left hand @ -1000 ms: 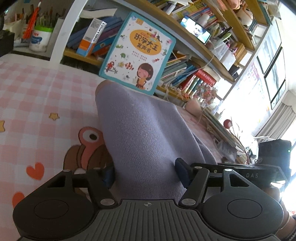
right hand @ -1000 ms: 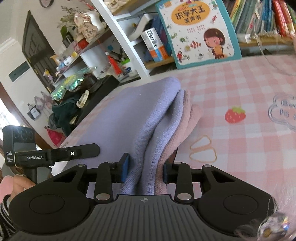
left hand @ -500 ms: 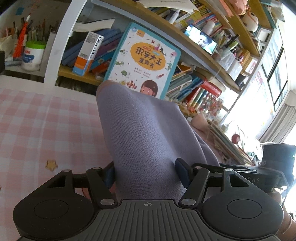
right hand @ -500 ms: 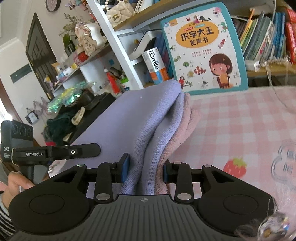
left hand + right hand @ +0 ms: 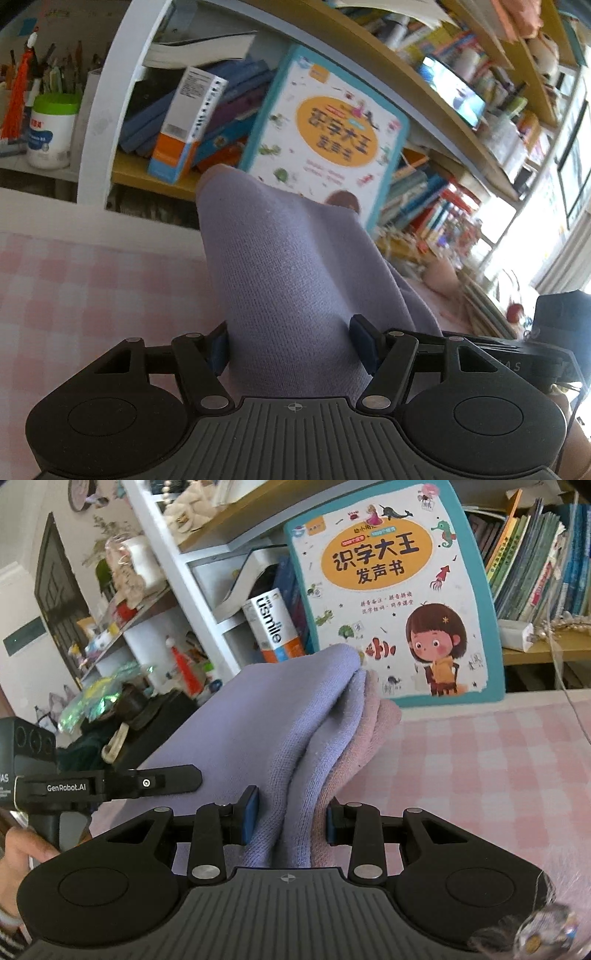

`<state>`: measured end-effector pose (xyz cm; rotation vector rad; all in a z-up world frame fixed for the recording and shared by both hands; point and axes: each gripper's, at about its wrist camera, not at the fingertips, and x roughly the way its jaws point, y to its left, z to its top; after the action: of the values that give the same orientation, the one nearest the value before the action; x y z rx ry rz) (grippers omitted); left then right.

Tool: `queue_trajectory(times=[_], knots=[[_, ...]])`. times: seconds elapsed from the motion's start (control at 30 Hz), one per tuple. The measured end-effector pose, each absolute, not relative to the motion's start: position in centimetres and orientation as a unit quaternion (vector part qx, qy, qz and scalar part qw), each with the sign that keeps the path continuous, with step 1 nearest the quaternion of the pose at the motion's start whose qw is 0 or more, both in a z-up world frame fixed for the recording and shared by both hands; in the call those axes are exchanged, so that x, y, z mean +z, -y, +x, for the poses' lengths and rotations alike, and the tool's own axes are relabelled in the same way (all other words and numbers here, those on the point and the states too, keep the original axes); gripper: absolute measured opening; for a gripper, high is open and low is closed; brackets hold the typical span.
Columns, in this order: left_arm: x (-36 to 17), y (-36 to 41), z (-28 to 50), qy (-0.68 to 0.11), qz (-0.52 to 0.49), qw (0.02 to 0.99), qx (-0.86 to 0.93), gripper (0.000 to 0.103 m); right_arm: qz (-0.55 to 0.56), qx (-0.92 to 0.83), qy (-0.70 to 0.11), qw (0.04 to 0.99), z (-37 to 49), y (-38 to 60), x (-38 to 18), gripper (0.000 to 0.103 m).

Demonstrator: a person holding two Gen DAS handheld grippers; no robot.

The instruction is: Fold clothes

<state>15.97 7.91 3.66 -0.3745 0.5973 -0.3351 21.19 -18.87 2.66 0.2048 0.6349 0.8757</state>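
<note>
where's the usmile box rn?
Right wrist view, upper centre: the usmile box stands tilted on the white shelf, just left of the big teal picture book and behind the raised purple garment.

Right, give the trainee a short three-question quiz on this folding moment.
1. True or false: both grippers clamp the purple garment.
2. Which layer lies against the right-hand finger of the right gripper? A) green B) pink C) white
3. Fill in: upright behind the garment stands a children's ____.

Key: 1 true, the left gripper is shut on it too. 2 B. 3 book.
</note>
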Motion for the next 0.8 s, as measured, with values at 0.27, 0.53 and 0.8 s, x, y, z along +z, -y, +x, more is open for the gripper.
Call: queue_trajectory(times=[0.27,0.53,0.8], knots=[[2.1,-9.6,19.6,-0.287,-0.209,0.923,-0.146,0.066,0.075,0.405,-0.31,0.857,25.0,15.9,2.6,0.031],[1.4,-10.0,22.3,-0.281,-0.204,0.928,-0.136,0.066,0.087,0.394,-0.316,0.858,27.6,14.8,1.4,0.032],[-0.5,-10.1,23.5,-0.293,-0.209,0.924,-0.128,0.067,0.111,0.38,-0.324,0.859,28.8,14.6,-0.6,0.039]])
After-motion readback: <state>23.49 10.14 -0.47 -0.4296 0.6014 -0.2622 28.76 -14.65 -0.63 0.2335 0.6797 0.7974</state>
